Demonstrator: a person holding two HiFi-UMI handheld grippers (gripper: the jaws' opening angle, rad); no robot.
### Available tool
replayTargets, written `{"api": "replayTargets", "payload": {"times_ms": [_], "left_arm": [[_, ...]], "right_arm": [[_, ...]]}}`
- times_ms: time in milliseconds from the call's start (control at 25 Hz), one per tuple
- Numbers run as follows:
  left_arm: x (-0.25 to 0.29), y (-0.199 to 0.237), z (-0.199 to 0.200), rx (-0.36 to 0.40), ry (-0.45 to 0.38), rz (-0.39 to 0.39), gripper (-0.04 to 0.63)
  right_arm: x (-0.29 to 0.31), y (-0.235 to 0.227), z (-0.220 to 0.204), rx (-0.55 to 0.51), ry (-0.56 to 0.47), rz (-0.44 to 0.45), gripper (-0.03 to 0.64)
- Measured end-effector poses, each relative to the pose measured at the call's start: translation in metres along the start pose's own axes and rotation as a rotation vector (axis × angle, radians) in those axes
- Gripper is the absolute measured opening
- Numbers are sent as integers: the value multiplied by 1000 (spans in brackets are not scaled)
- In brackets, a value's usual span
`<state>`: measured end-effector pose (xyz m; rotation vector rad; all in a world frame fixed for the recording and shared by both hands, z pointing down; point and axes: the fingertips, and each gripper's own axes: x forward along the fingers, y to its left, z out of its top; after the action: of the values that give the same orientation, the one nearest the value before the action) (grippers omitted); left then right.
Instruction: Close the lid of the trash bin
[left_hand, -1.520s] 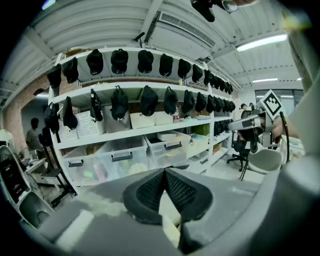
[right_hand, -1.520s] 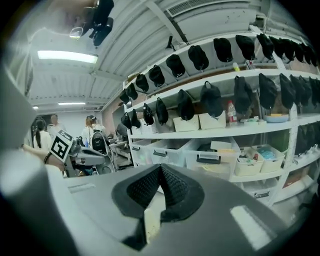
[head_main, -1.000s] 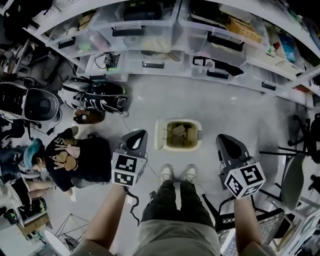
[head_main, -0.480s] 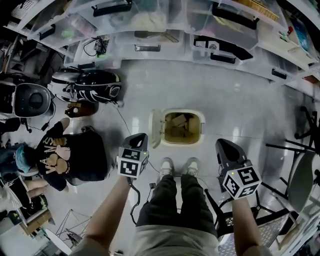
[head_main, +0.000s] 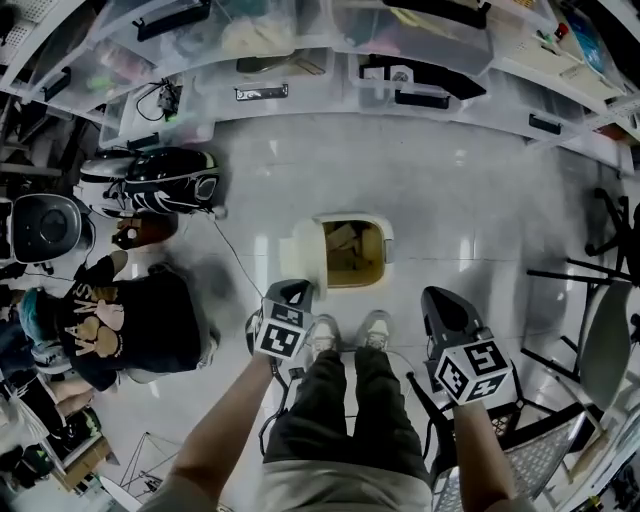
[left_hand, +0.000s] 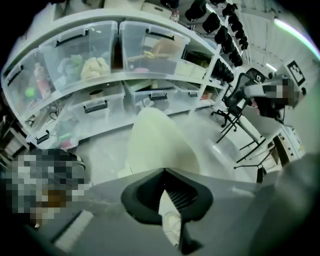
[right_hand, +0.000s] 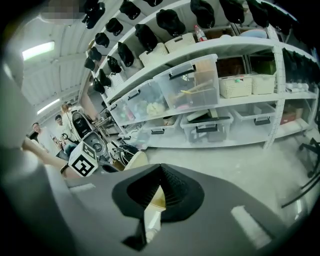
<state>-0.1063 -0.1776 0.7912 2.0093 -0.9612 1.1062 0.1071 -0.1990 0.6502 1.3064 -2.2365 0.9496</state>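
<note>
1. Far to the left on the surface (head_main: 450, 200), a person in a black shirt (head_main: 140, 320) sits low, with a black-and-white bag (head_main: 155, 180) lying beyond them.
2. Next comes the left tool (head_main: 293, 292) (left_hand: 165, 172), held low just left of the standing person's white shoes (head_main: 322, 335). Its jaws are pressed together with nothing between them. The tip sits right at the near corner of the lid (head_main: 305, 250) (left_hand: 160, 145); whether it touches is hard to say from so small a view.
3. At the middle, the trash bin (head_main: 388, 255) stands on the surface straight ahead of the shoes. Its cream lid is raised along the bin's left side, so the bin is open and brownish scraps show inside. From the left gripper view the lid rises as a rounded pale panel directly past the jaws.
4. To the right of the shoes, the right tool (head_main: 438, 303) (right_hand: 161, 167) hangs above the surface, well apart from the bin. Its jaws are pressed together and empty. Its own view catches the left tool's marker cube (right_hand: 82, 160) off to one side.
5. Along the back run white shelves (right_hand: 240, 106) loaded with clear boxes (head_main: 270, 75).
6. At the far right stands a chair (head_main: 600, 350).
</note>
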Motion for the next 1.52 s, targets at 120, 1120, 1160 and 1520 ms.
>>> {"api": "replayTargets", "payload": {"times_ms": [120, 1120, 1160, 1520], "left_arm": [[33, -11, -13, 6, 41, -23, 2], [173, -44, -47, 67, 180, -169, 3], [172, -44, -47, 75, 197, -173, 3], [129, -54, -33, 107, 130, -139, 3]], "right_arm": [[4, -13, -12, 44, 1, -16, 3], [52, -83, -96, 101, 20, -73, 3], [50, -81, -96, 104, 18, -73, 3], [16, -57, -86, 129, -3, -73, 3]]}}
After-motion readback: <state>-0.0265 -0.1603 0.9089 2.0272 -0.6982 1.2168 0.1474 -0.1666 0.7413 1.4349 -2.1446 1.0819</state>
